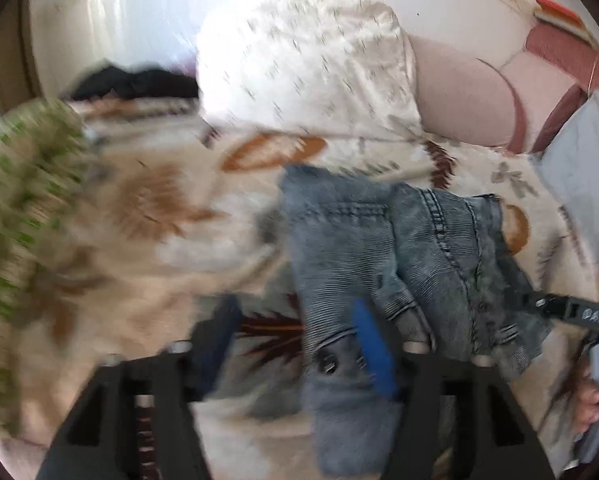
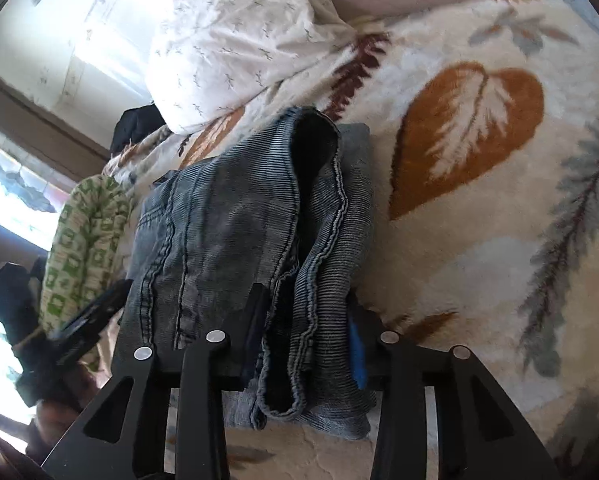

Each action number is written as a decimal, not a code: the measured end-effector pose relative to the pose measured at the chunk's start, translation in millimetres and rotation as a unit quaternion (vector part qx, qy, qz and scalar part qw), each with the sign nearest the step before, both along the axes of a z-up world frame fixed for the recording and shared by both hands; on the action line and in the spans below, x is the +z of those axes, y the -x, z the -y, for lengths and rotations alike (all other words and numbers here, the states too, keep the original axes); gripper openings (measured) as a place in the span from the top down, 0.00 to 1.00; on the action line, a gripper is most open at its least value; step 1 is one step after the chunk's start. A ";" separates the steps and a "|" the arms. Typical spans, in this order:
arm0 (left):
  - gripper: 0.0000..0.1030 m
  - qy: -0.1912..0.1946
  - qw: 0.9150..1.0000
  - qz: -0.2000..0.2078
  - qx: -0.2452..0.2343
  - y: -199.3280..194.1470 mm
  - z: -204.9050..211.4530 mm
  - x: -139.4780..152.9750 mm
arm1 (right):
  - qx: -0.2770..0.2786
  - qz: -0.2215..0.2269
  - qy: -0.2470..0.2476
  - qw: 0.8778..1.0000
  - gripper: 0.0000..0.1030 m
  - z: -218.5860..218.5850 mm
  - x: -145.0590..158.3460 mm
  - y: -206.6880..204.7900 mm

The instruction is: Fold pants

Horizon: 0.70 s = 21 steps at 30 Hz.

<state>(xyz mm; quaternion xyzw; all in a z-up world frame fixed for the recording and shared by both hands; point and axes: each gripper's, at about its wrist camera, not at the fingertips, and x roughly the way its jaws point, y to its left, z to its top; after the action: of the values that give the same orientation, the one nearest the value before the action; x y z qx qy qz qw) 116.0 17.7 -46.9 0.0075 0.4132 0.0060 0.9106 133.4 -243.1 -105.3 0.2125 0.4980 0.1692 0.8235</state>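
Observation:
The grey-blue denim pants (image 1: pixel 383 248) lie bunched and partly folded on a leaf-print blanket (image 1: pixel 147 216). In the left wrist view my left gripper (image 1: pixel 295 340) has its jaws wide apart; the right finger (image 1: pixel 373 344) rests against the denim, the left finger is over the blanket. In the right wrist view the pants (image 2: pixel 235 240) hang between the jaws of my right gripper (image 2: pixel 307 332), which is closed on a fold of hemmed denim. The right gripper (image 1: pixel 539 308) also shows at the right edge of the left wrist view, gripping the pants.
A white patterned pillow (image 1: pixel 311 64) and a pink pillow (image 1: pixel 459 92) lie at the bed's head. A green-and-cream patterned cloth (image 2: pixel 87 240) and a dark garment (image 2: pixel 135 124) lie at the bed's left side. A window (image 2: pixel 15 192) is beyond.

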 end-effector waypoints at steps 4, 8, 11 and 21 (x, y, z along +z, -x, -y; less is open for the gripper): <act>0.06 -0.047 0.996 0.082 0.005 47.0 1.8 37.5 | 0.001 0.058 0.047 0.997 0.44 -6.6 26.6 22.3; 0.00 -0.082 0.988 0.127 0.010 89.1 7.9 66.3 | -0.013 0.112 0.051 0.992 0.43 -5.2 47.5 56.8; 0.00 -0.100 0.985 0.143 0.013 113.8 16.1 80.1 | -0.020 0.160 0.067 0.985 0.43 -13.9 63.3 86.0; 0.00 -0.080 0.982 0.170 0.030 175.5 21.1 105.6 | -0.050 0.276 0.083 0.956 0.23 -45.7 91.4 177.8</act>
<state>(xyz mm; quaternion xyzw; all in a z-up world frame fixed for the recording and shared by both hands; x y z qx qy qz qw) -59.5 -3.4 58.7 0.0668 0.2505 0.0672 0.9635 -44.3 -197.4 -13.9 0.1134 0.2527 0.1382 0.9509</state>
